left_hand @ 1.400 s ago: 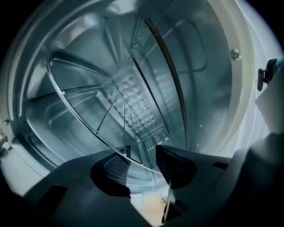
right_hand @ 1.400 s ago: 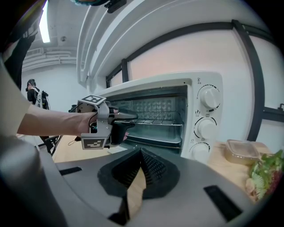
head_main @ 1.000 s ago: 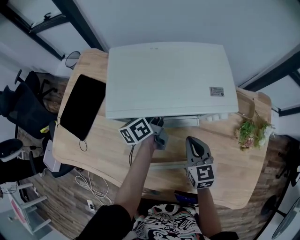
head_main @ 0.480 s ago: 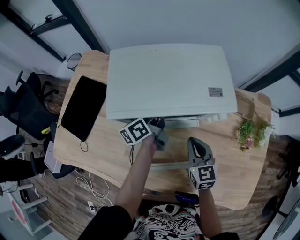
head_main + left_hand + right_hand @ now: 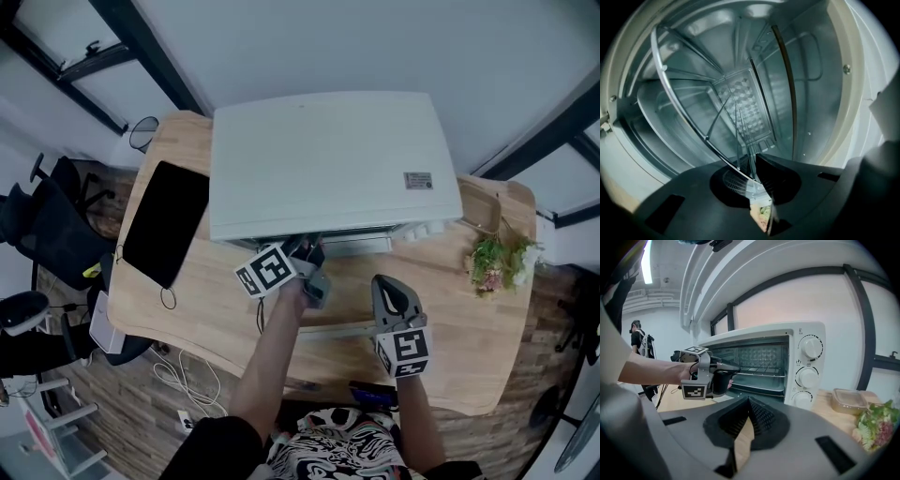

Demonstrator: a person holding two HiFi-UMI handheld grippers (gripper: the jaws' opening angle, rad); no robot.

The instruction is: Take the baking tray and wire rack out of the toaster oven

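Steel wire rack, front rim gripped, left gripper fingers just closing

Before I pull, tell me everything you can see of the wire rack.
The wire rack is bright, chrome-looking metal: a thick front rim wire with thin bars running back from it. In the right gripper view it lies level inside the open toaster oven, above the baking tray, and is not yet drawn out. The left tool has just been closing its jaws, which now pinch the front rim wire. The rack's side supports are unclear.
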